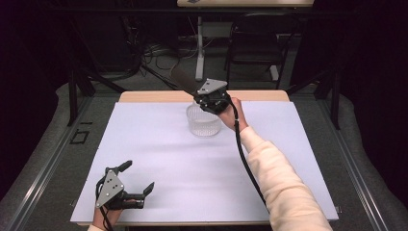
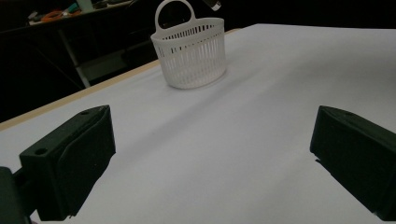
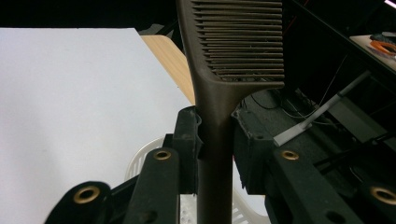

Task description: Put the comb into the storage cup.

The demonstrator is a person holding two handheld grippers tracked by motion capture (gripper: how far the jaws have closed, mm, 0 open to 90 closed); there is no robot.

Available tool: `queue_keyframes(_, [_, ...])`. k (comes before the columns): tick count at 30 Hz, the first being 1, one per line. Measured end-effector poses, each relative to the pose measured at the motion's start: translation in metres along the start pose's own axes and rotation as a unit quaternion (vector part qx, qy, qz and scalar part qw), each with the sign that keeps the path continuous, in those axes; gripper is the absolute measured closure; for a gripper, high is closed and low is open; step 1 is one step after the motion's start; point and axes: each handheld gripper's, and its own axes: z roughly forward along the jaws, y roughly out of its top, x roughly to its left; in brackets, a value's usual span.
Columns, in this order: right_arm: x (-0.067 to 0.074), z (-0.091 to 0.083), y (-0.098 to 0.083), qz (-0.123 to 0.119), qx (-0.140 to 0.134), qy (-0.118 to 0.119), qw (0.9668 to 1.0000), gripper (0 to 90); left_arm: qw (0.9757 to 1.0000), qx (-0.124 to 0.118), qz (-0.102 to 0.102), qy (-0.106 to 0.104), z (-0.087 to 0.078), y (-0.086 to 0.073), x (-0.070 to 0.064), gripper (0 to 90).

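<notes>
Over the far middle of the white table [image 1: 159, 144], the right gripper [image 1: 204, 98] tilts above the basket [image 1: 203, 121], clamped on a brown comb [image 3: 224, 84]. The left gripper [image 1: 137, 178] rests near the front edge, jaws wide apart, with bare tabletop ahead.

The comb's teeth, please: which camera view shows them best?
The right gripper view: the comb rises between the right gripper's jaws, its teeth plainly visible. The high view shows it as a dark blur above the basket. The left gripper view shows the basket, not the teeth.
</notes>
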Motion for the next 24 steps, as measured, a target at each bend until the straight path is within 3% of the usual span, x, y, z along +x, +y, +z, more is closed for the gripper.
queue_keyframes(24, [0.002, 0.017, -0.015, -0.021, 0.012, 0.012, 0.9996, 72.6, 1.0000, -0.001, 0.000, -0.001, 0.000, 0.000, 0.000, 0.0])
